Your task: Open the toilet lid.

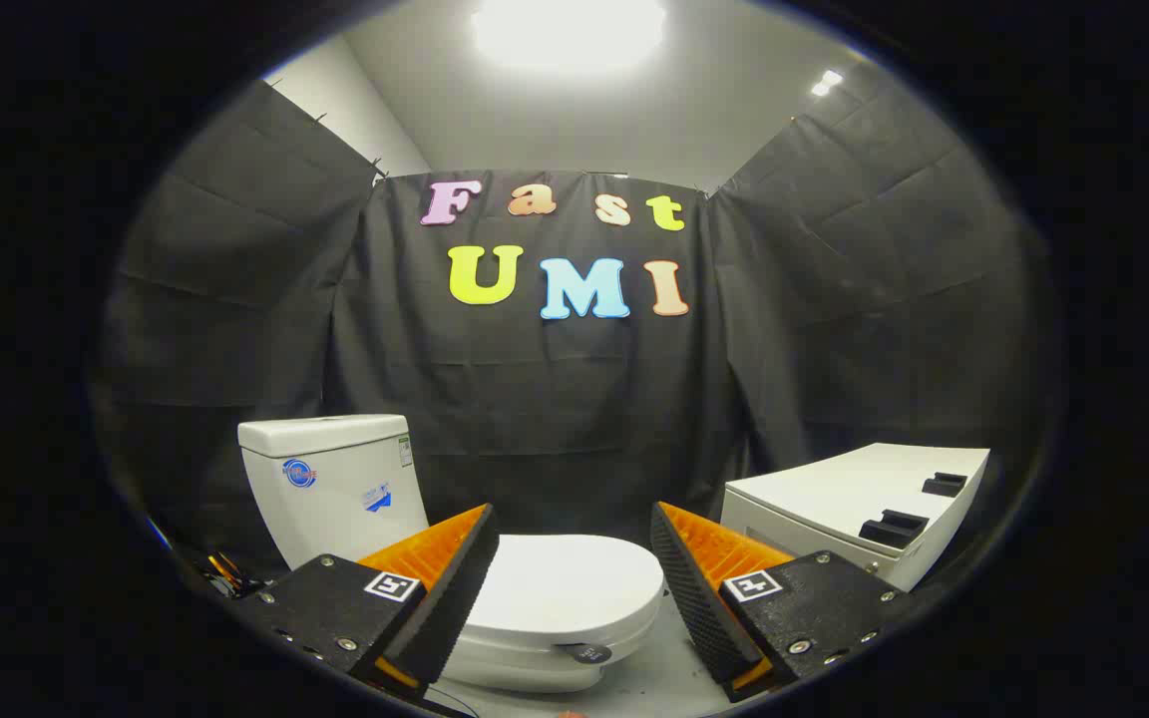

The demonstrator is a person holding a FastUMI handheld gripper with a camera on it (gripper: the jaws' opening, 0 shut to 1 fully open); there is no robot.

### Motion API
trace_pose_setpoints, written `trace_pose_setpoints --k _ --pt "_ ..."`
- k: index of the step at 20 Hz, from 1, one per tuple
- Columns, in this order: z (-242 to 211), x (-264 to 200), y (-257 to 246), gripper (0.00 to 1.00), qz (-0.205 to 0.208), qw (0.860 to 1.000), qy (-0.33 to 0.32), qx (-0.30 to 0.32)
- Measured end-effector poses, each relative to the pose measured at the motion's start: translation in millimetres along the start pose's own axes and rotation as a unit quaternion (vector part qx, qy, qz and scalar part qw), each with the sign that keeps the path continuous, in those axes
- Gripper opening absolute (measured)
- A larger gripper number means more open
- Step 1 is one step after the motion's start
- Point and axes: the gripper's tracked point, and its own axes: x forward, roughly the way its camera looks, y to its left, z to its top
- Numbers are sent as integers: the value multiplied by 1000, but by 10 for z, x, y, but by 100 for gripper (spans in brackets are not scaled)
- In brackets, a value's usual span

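Gripper view: the step in hand looks like the approach, with nothing grasped yet. The white ceramic toilet (495,588) stands on the pale floor just ahead of the fingers, its tank (330,484) rising behind the left finger against the black cloth wall. Its smooth white plastic lid (574,588) lies flat and closed over the bowl, and its rounded front edge shows in the gap between the two fingertips, a little beyond them. A small dark round tag sits under that front edge, low on the bowl.

The gripper (574,578), black-bodied with orange ribbed fingers (440,568), holds its fingers wide apart and touches nothing. It points roughly level, slightly down toward the lid's front, and sits low, near seat height.

The next move, as I judge it, calls for easing forward and down so one finger slips under the lid's front lip, then lifting in an arc back toward the tank; the lip is thin and rounded, so a slip is possible.

To the right, beyond the right finger, stands a white box-like appliance (854,509) with black handles on its top.
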Motion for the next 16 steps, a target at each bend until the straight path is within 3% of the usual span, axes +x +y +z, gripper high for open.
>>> trace_pose_setpoints --k 16 --pt "162 28 3 95 1 1000 -10 10"
